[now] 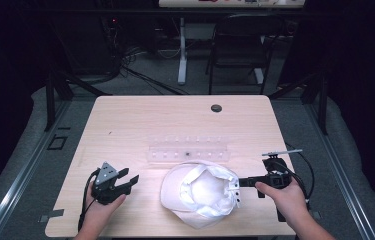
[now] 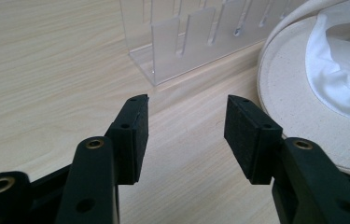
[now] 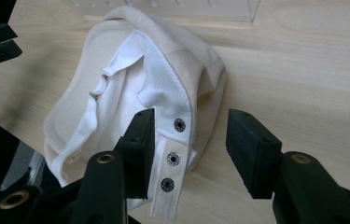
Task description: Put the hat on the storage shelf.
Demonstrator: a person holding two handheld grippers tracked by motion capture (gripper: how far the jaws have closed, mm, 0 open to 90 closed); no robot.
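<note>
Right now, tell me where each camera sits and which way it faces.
High view: above the person's side, looking forward and down on the table; both forearms, left gripper, right gripper.
Left gripper view: rides that gripper, over open jaws toward the clear rack.
Right gripper view: rides that gripper, open jaws astride the snap strap.
All three share the upturned cap.

Clear plastic rack [image 1: 189, 148] on table [image 1: 125, 125]; chair [image 1: 240, 45] behind.
</note>
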